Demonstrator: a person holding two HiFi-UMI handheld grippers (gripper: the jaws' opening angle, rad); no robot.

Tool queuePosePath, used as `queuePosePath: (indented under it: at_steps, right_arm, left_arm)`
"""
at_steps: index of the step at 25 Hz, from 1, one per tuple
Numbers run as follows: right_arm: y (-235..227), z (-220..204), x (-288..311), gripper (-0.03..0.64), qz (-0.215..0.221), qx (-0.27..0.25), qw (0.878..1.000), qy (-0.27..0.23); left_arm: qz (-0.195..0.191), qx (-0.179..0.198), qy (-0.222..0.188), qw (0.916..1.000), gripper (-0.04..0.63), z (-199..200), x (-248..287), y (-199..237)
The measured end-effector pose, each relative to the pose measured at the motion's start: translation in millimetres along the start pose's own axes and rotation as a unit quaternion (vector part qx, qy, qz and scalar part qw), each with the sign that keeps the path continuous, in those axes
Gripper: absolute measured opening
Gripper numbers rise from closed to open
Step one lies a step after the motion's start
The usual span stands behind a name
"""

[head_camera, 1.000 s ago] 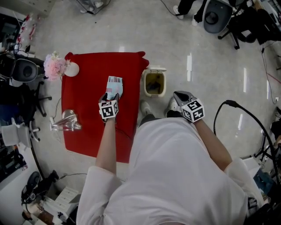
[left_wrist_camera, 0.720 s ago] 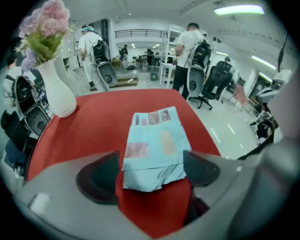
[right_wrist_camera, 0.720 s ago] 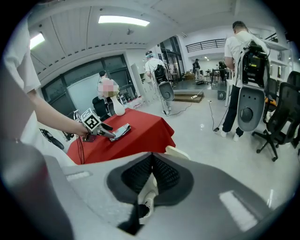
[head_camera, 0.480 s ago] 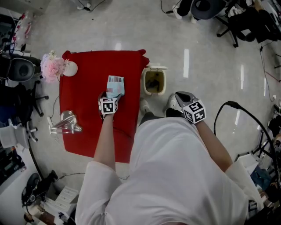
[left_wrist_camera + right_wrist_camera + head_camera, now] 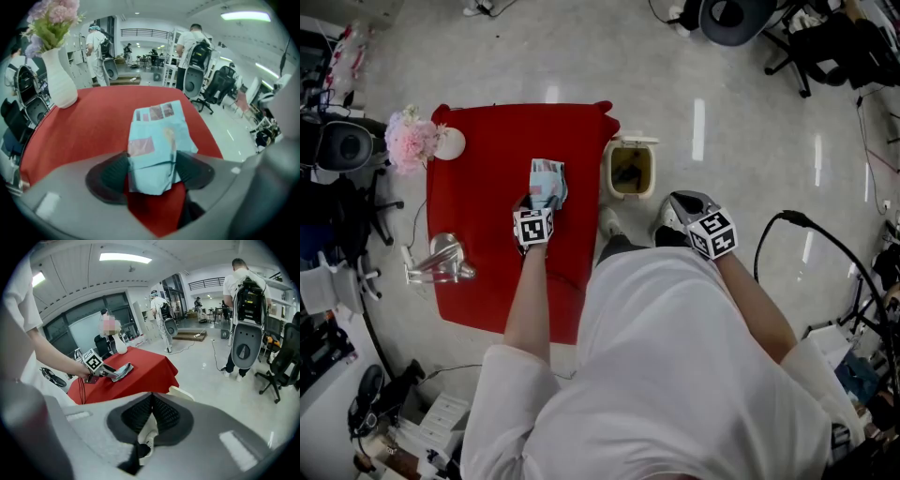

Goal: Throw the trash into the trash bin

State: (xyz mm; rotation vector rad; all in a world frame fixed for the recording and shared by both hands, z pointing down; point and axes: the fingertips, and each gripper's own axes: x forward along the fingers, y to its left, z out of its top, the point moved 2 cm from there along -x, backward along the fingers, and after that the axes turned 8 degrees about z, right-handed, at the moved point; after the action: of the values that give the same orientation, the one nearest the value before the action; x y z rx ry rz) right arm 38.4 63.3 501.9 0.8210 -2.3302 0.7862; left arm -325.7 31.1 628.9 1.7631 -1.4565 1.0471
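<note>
flower vase [image 5: 58,79]: way off ahead and to the left of the left gripper, well apart from it, so not in the way.
shiny thing [image 5: 441,261]: some clear or metal bit lying on the red table [image 5: 487,150], left of the left gripper and a bit behind its tips. Can't tell what it is.
left gripper [image 5: 151,171]: pointed steeply down at the table. Its jaws have just been closing and are set wide, with the trash packet between them. The pads look pressed onto its two side edges.
trash packet [image 5: 157,136]: pale blue, flat and crinkly, lying on the red cloth. Its near end is between the left pads and the rest sticks out ahead of the tips.
trash bin [image 5: 608,176]: on the floor just off the table's edge, to the right of the left gripper and lower down, lid flipped open. It sits between the two grippers.
right gripper [image 5: 151,416]: jaws closed together with nothing in them, hanging over the floor just right of the bin.
what could go wrong: imo the grip is only on the thin edges of a floppy packet, so it could buckle and slide out on the lift. It could also flap loose over the gap and land on the floor beside the bin.
also: the pads sit low, so they might pinch the cloth and drag it along. The bin mouth looks small next to the packet, so a flat drop could catch the rim.
</note>
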Motion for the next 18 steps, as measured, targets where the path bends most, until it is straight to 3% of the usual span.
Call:
queuePosePath:
  at_steps: [3,11,18]
  right_arm:
    - [-3,-1,-1,0.002,0.000,-0.001,1.000,-0.002]
    - [-6,-6,-9,0.002,0.001,0.001,1.000,-0.006]
    - [-10,-10,-13,0.002,0.008,0.002,1.000,-0.013]
  left_arm:
    - [0.021,-0.015,-0.001,0.9997,0.161,-4,-4,8]
    - [0.047,-0.028,-0.009,0.9985,0.060,7,-22,13]
    - [0.018,-0.036,-0.040,0.9984,0.040,36,-40,-24]
